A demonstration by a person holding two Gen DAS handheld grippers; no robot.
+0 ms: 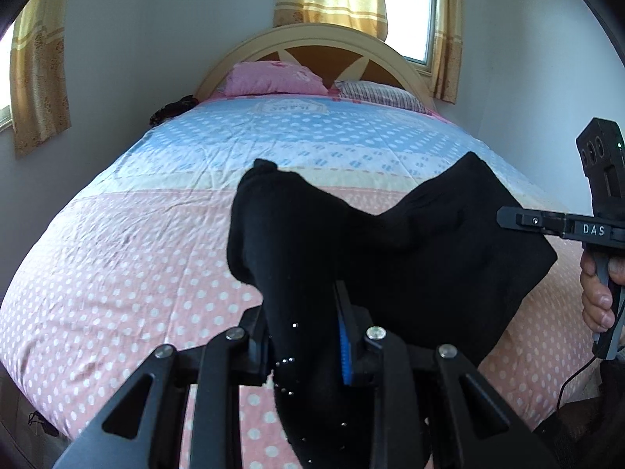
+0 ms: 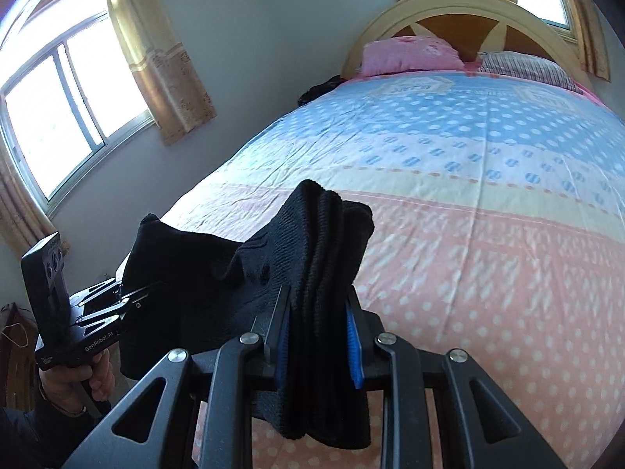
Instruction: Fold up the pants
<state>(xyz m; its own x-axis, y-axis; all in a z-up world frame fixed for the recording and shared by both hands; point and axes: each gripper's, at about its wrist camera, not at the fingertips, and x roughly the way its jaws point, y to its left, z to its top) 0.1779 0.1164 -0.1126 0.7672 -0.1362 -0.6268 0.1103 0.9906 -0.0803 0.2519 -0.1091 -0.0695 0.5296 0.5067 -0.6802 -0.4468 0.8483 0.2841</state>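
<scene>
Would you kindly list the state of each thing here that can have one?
Pants: bunched, held up over the bed between both grippers.
Left gripper: jaws shut on the pants.
Right gripper: jaws shut on the pants.
Bedspread: spread flat, lightly creased.
Curtains: drawn aside.

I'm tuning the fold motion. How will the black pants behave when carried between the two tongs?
Probably floppy: the black pants sag between the left tongs and right tongs. The bunched fabric above each grip flops over, so edges likely won't stay straight. The ribbed knit looks grippy, so slipping seems unlikely.
</scene>
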